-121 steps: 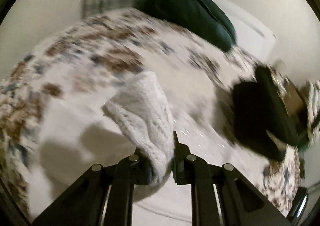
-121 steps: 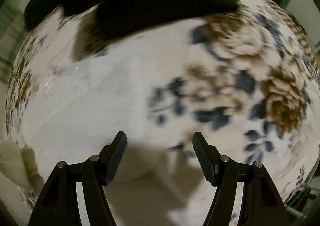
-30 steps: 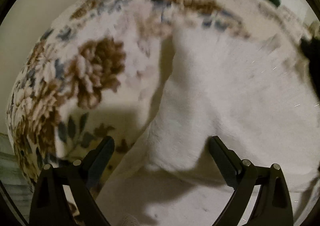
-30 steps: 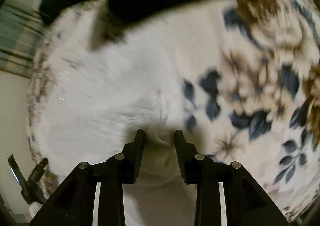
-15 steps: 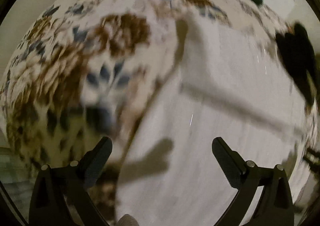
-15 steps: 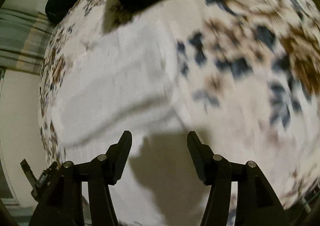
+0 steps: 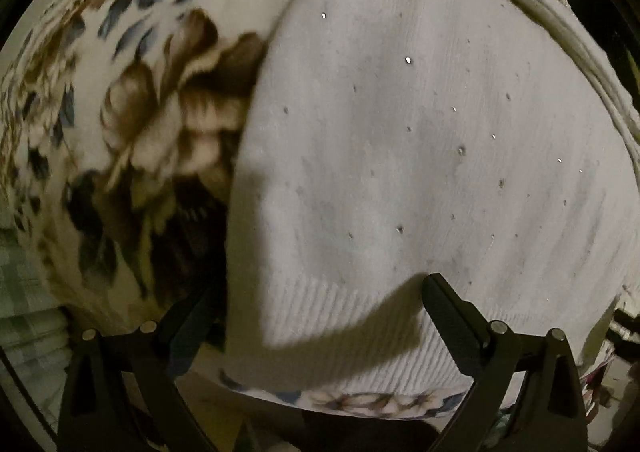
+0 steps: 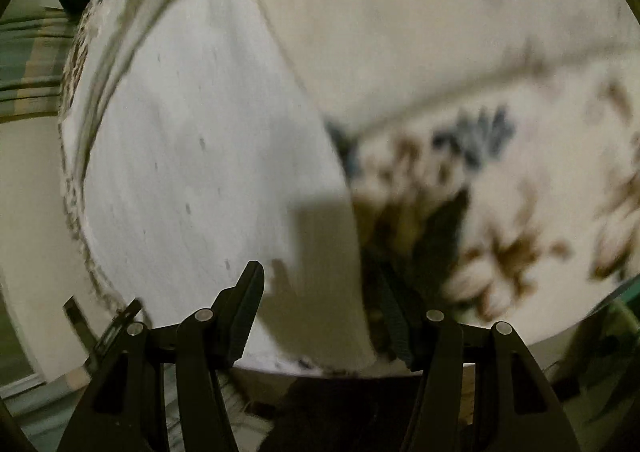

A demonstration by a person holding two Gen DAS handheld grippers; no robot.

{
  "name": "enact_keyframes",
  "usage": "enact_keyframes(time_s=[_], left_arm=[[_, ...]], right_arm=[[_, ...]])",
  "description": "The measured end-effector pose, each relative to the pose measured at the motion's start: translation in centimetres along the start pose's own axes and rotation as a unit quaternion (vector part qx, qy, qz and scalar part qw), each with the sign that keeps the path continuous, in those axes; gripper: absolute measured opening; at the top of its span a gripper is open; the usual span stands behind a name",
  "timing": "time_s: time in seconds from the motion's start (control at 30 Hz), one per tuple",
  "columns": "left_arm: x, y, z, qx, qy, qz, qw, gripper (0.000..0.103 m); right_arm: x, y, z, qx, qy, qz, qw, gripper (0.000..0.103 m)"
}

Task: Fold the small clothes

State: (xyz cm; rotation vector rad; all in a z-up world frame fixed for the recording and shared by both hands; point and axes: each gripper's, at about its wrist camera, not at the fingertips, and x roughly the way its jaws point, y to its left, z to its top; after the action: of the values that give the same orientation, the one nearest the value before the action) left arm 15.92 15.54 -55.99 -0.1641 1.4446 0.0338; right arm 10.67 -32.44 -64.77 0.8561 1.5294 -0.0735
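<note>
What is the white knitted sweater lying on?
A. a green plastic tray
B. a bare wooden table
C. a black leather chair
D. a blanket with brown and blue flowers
D. In both wrist views the white knitted sweater lies spread flat on a fuzzy blanket with brown and blue flowers, which shows beside its edge and under its ribbed hem.

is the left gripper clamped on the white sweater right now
No, the left gripper stands wide open over the hem of the white sweater, its fingers apart and pinching no cloth.
</note>
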Motion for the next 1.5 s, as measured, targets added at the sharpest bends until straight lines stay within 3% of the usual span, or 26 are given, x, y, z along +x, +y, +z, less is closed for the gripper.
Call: enact_keyframes(time_s=[0.07,0.1,0.13,0.17,0.2,0.23,0.27,0.43,0.63,0.77,0.87,1.03,1.2,1.33,1.5], left_arm=[[-0.2,-0.2,-0.4,0.0,-0.013,-0.003,0.9999,0.096],[-0.3,-0.3,-0.6,-0.002,-0.02,-0.007,0.9998,0.088],[-0.5,-0.2,-0.9,-0.004,-0.027,-0.006,0.9996,0.072],[-0.9,0.1,-1.6,-0.004,-0.034,-0.004,0.9994,0.059],[-1.4,0.3,-1.8,-0.005,-0.044,0.006,0.999,0.034],[-1.8,0.7,-2.3,-0.009,-0.05,-0.003,0.9987,0.016],[-2.1,0.8,-2.6,-0.013,-0.054,-0.016,0.9983,0.009],[-4.1,1.0,-4.1,-0.018,-0.078,-0.029,0.9963,0.006],[-7.8,3.0,-6.3,-0.031,-0.094,-0.05,0.9938,0.006],[-10.7,2.7,-5.7,-0.02,-0.104,-0.056,0.9928,0.005],[-12.9,2.2,-3.9,-0.027,-0.116,-0.07,0.9903,0.005],[-16.0,-0.2,2.6,-0.032,-0.156,-0.095,0.9826,0.005],[-18.1,-1.6,8.9,-0.031,-0.193,-0.116,0.9738,0.005],[-17.8,-3.4,16.8,-0.037,-0.206,-0.139,0.9679,0.005],[-16.0,-6.4,25.9,-0.029,-0.203,-0.145,0.9678,0.005]], right_arm=[[1.0,-0.2,-1.0,-0.003,-0.004,0.017,1.0,0.06],[1.1,0.0,-1.4,-0.007,-0.015,0.024,1.0,0.06],[1.0,0.0,-1.6,-0.011,-0.022,0.033,0.999,0.053],[1.3,0.5,-1.8,-0.016,-0.023,0.044,0.999,0.033],[1.7,1.0,-1.9,-0.02,-0.02,0.048,0.998,0.025],[1.9,1.4,-2.2,-0.026,-0.019,0.046,0.998,0.019],[2.1,2.0,-2.2,-0.031,-0.021,0.047,0.998,0.014],[1.8,3.8,-2.7,-0.036,-0.038,0.042,0.998,0.008],[-1.5,-0.3,-3.7,0.013,-0.045,0.039,0.998,0.006],[-4.1,-1.7,-4.7,0.015,-0.048,0.062,0.997,0.006],[-6.2,-0.7,-4.2,0.006,-0.056,0.087,0.995,0.006],[-10.0,4.4,-1.3,-0.028,-0.094,0.125,0.987,0.006],[-14.3,9.7,4.1,-0.058,-0.151,0.147,0.976,0.006],[-16.3,13.0,9.7,-0.067,-0.187,0.141,0.97,0.006],[-17.1,16.7,17.6,-0.061,-0.217,0.115,0.968,0.006]])
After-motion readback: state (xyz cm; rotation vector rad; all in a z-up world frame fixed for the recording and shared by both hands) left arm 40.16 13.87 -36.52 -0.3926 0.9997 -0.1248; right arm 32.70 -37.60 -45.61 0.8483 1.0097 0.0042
